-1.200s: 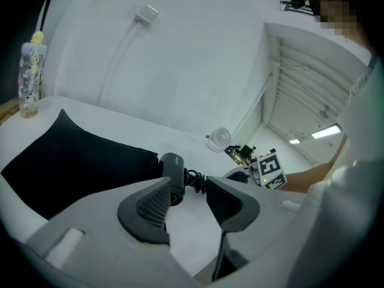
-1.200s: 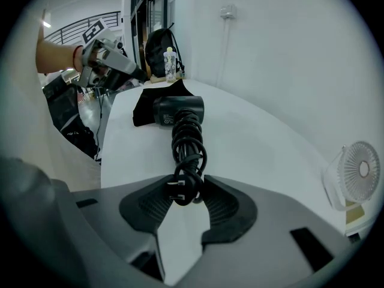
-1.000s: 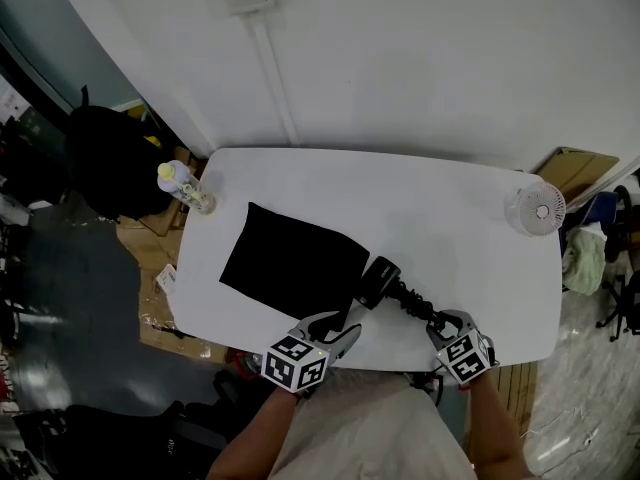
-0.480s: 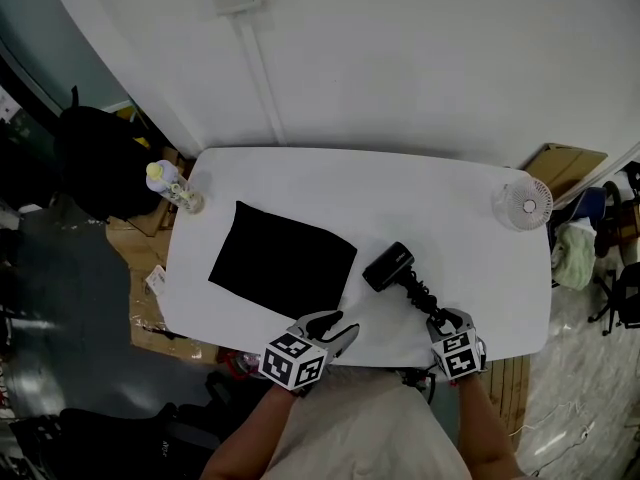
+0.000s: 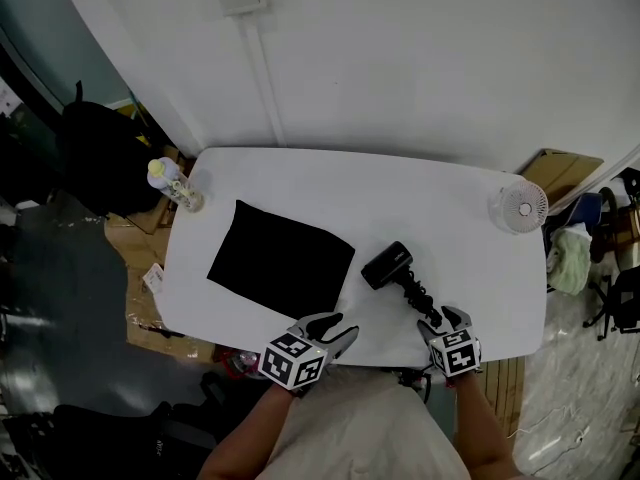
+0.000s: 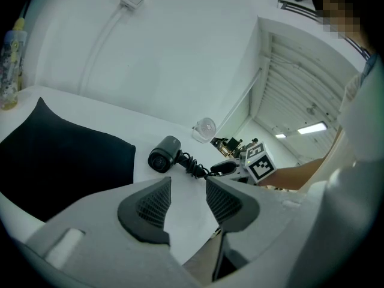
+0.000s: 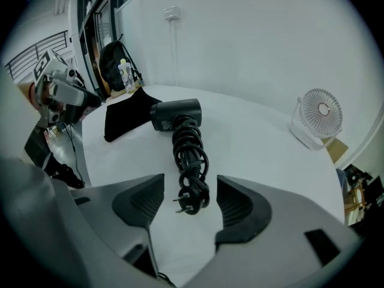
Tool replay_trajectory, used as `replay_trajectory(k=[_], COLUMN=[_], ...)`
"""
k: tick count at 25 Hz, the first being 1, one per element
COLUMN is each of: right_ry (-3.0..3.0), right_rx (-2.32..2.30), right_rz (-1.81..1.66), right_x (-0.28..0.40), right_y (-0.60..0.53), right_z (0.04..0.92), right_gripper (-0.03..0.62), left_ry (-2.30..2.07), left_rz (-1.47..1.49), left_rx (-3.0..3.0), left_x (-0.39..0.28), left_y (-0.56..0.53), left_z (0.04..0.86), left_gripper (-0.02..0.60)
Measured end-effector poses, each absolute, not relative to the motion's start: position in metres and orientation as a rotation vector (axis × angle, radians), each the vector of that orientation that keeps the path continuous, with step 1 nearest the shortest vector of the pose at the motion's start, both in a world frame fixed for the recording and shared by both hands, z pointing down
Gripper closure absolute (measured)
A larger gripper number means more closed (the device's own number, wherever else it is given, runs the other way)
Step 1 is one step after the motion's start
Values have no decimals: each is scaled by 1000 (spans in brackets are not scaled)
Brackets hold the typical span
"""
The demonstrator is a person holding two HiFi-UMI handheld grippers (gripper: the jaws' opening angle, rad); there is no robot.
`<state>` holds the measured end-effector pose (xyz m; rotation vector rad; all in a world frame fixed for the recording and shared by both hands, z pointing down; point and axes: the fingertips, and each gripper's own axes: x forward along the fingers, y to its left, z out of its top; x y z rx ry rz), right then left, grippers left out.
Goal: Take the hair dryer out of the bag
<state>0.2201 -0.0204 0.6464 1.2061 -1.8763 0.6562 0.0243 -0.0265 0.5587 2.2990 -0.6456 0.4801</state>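
The hair dryer [image 5: 386, 265] lies on the white counter [image 5: 330, 183], out of the flat black bag [image 5: 282, 258] and just beside it. The right gripper [image 5: 445, 318] is opening wide. The plug [image 7: 191, 201] sits loose between its jaws. The left gripper [image 5: 335, 325] is open a little and holds nothing.

A bare strip of table [image 5: 440, 193] lies open along the wall [image 5: 400, 58] and between the hair dryer [image 5: 386, 265] and the small fan [image 5: 520, 208] at the far right corner. The flat black bag [image 5: 282, 258] covers the left half, and a bottle [image 5: 170, 181] stands at the far left corner.
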Motion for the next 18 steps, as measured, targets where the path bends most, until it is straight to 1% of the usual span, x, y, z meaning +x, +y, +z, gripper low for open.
replay_trajectory(k=[4,14,15,16,18], right_ry=[-1931,-2159,-2180,-2199,-2226], right_rx=[1174,1120,1114,1113,1118], right_rz=[656,594,600,604,593], right_x=[201,124,120,117,113], right_y=[-22,-21,-21,-21,-22], right_z=[618,543,538,534,527], right_gripper=[312,316,324,352,461], left_ry=[-642,-651,-648,-645,-649], left_rz=[477,415,407,399,381], left_rx=[2307,2350,2354,2358,2360], left_x=[23,15,15,15,15], left_y=[-24,-15,-14,-14,-12], left_z=[557,533,531,528,526], left_gripper=[393,393,393,393,393])
